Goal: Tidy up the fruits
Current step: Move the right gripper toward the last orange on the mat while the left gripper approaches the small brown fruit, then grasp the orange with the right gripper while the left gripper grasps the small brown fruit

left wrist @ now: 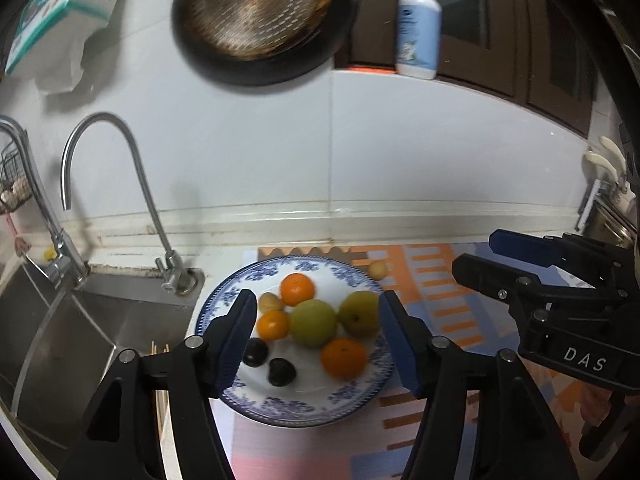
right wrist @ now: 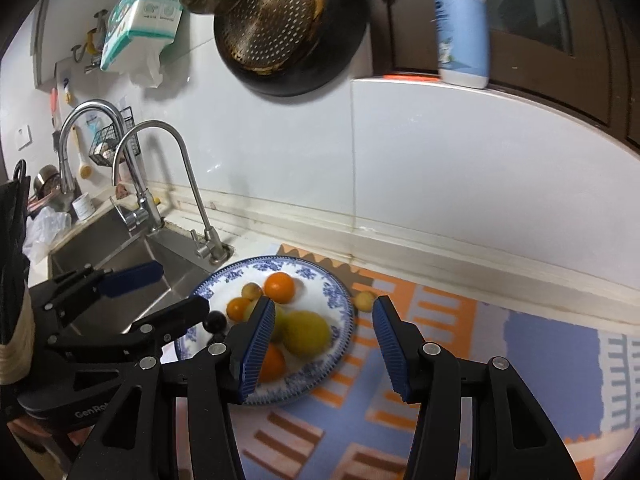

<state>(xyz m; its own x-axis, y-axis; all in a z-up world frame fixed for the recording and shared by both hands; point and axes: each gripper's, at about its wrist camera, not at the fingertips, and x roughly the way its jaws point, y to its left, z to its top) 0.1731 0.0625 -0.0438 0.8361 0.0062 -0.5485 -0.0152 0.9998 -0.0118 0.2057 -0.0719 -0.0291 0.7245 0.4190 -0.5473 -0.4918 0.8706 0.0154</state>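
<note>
A blue-and-white plate (left wrist: 280,408) on a patterned mat holds three oranges (left wrist: 297,289), two green fruits (left wrist: 313,323), two dark plums (left wrist: 281,371) and a small yellow fruit (left wrist: 270,303). Another small yellow fruit (left wrist: 377,269) lies on the mat just beyond the plate's far right rim. My left gripper (left wrist: 318,304) hovers open above the plate, nothing between its pads. My right gripper (right wrist: 324,306) is open and empty over the plate's (right wrist: 332,292) right edge, with the loose yellow fruit (right wrist: 363,301) beyond it. Each gripper shows in the other's view, the right gripper (left wrist: 478,254) and the left gripper (right wrist: 180,288).
A steel sink (left wrist: 100,340) with a curved faucet (left wrist: 132,184) lies left of the plate. The mat (left wrist: 460,300) stretches right. A dark pan (left wrist: 260,20) and a tissue box (left wrist: 68,4) hang on the tiled wall; a lotion bottle (left wrist: 418,24) stands on a ledge.
</note>
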